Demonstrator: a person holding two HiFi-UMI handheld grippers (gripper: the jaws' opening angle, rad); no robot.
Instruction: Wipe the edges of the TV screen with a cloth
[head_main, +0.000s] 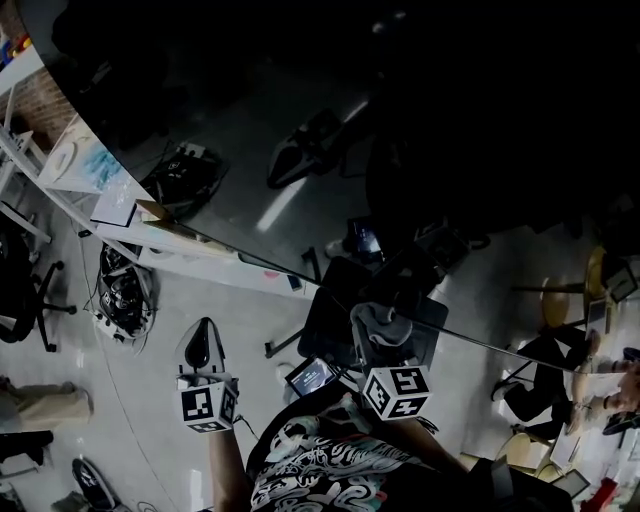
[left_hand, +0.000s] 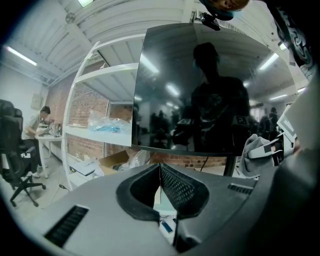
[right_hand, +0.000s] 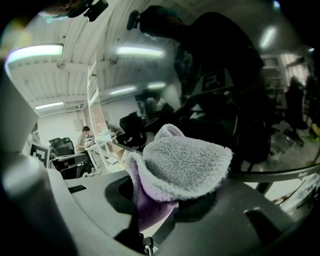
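Observation:
The large dark TV screen (head_main: 300, 120) fills the upper head view and reflects the room and me. Its lower edge (head_main: 480, 340) slants down to the right. My right gripper (head_main: 383, 322) is shut on a fluffy grey cloth (head_main: 380, 318) and holds it at that lower edge. In the right gripper view the cloth (right_hand: 180, 160) bulges out of the right gripper (right_hand: 175, 172), just below the glass (right_hand: 225, 75). My left gripper (head_main: 203, 338) hangs lower left, away from the screen, shut and empty. Its pads (left_hand: 172, 184) meet, facing the screen (left_hand: 210, 90); the cloth (left_hand: 256, 150) shows at right.
A white shelf unit (left_hand: 102, 135) with a plastic bag, boxes and papers stands left of the TV. The TV's stand pole (left_hand: 230, 165) drops below the screen. An office chair (left_hand: 15, 160) and a seated person (left_hand: 37, 122) at a desk are far left.

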